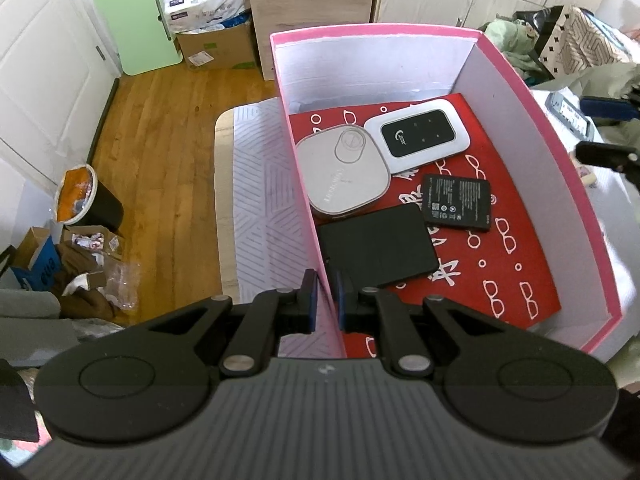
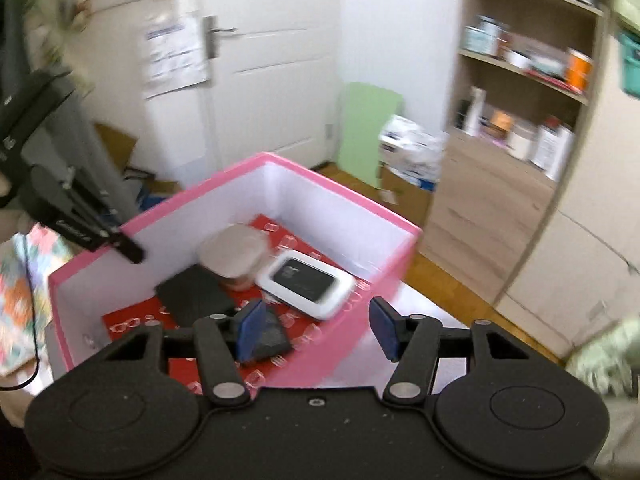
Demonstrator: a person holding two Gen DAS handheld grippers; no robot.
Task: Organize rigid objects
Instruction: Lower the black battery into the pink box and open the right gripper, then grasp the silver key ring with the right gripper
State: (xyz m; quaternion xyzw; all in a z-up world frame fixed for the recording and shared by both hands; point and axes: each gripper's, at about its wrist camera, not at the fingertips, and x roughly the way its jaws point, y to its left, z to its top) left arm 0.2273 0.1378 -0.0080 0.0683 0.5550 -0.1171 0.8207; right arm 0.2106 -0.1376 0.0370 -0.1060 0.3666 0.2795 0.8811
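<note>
Pink box [image 1: 560,168] sits on the tabletop [image 1: 256,184], white inside, red patterned liner [image 1: 500,280] on its floor. Four rigid items already lie inside: grey rounded case [image 1: 344,168] against the left wall, white pocket router [image 1: 418,134] just beside it toward the far wall, black flat slab [image 1: 380,246] nearer the camera and touching the case's edge, black battery [image 1: 458,202] between slab and router, lying apart from the right wall. Left gripper [image 1: 327,300] straddles the box's left wall near the front corner, pads nearly pressed together with the pink wall edge in the gap; it looks like it is pinching the wall to steady the box, though contact on both pads is hard to confirm. Right gripper [image 2: 316,330] hovers over the box's near-right wall, jaws spread wide, holding nothing; right view is motion-blurred. Judgement: the loading step looks mostly done, the right side having just let go or about to fetch another piece. A grey device [image 1: 570,114] lies outside the box on the right, partly hidden, possibly the next candidate. Next move calls for keeping the box held still, swinging the right gripper clear of the wall, and dropping any further item onto the bare liner at front right.
</note>
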